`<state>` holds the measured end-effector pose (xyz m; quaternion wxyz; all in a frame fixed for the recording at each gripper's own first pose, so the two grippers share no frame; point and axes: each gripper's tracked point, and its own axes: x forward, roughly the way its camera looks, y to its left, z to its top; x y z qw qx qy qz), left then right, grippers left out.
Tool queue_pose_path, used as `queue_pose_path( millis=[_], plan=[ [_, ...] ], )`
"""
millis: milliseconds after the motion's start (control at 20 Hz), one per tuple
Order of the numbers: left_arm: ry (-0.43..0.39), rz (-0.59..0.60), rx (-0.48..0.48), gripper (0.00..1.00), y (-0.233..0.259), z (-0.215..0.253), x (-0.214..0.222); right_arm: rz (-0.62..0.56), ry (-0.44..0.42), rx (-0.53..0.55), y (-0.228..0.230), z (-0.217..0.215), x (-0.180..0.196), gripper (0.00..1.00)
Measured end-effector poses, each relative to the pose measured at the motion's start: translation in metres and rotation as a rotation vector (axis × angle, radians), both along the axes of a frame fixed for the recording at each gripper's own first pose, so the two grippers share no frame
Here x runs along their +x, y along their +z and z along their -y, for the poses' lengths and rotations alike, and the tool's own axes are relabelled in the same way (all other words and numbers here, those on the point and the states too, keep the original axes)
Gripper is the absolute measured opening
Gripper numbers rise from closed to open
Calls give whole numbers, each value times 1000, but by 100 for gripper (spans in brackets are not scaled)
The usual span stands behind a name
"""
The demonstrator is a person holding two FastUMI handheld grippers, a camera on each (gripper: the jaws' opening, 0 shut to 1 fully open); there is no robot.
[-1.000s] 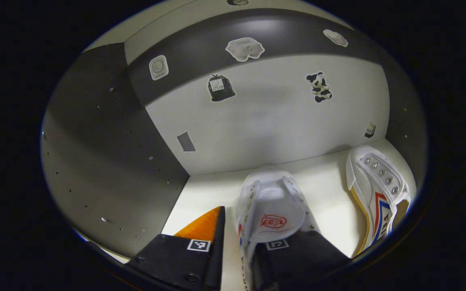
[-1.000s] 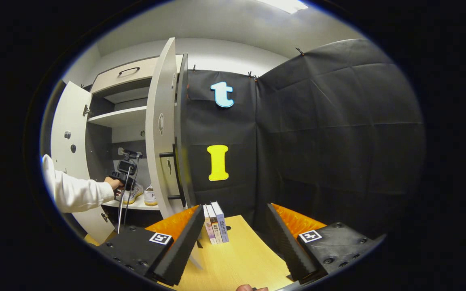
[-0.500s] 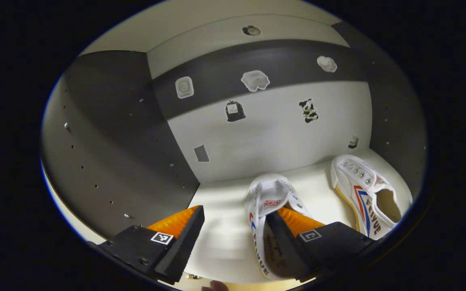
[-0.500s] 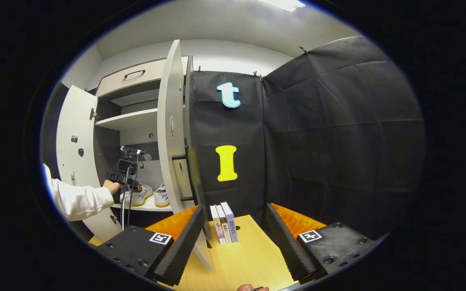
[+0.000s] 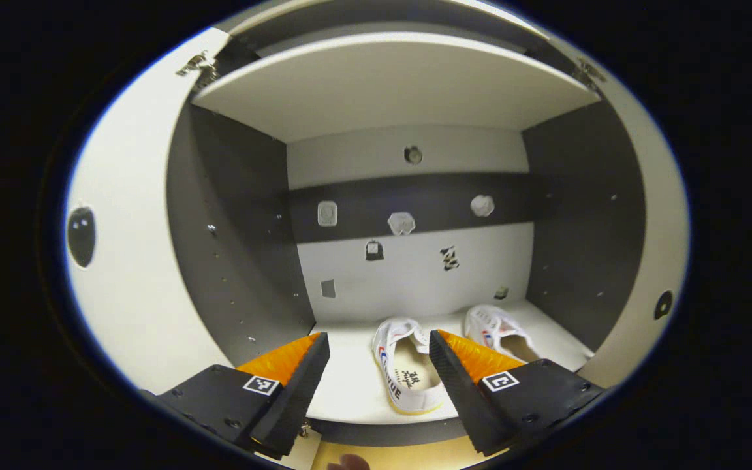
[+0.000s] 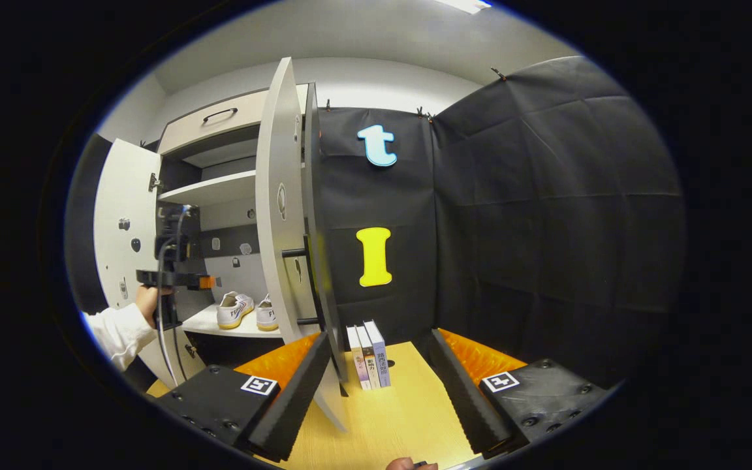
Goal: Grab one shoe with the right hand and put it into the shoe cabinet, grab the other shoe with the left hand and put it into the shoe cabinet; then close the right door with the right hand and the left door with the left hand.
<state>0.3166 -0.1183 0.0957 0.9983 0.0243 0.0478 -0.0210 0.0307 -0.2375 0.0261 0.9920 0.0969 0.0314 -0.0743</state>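
Two white shoes stand side by side on the cabinet's lower shelf (image 5: 350,391): the left shoe (image 5: 402,372) nearer me and the right shoe (image 5: 497,329) deeper in. My left gripper (image 5: 379,352) is open, held just in front of the shelf edge with nothing between its fingers. In the right gripper view the two shoes (image 6: 245,310) rest inside the open shoe cabinet (image 6: 213,196), and the left gripper (image 6: 177,277) hangs in front of it in a white-sleeved hand. My right gripper (image 6: 379,356) is open over the wooden table (image 6: 389,418).
Both cabinet doors stand wide open: the left door (image 6: 121,222) and the right door (image 6: 281,215), whose edge faces my right gripper. Three books (image 6: 369,352) stand on the table by the black cloth wall. Stickers dot the cabinet's back panel (image 5: 408,261).
My left gripper has let go of the shoe and drawn back out of the cabinet, so the whole compartment shows. The right gripper has barely moved.
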Motion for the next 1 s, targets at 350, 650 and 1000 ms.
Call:
queue_pose_path(
  millis=[350, 650, 1000],
  plan=[
    [-111, 164, -24, 96, 38, 22, -157, 2, 66, 18, 11, 3, 50, 96],
    [-116, 111, -78, 96, 16, 10, -243, 1, 82, 12, 12, 7, 96, 98],
    [-28, 56, -86, 97, -15, -51, -287, 17, 88, 0, 13, -5, 108, 97]
  ],
)
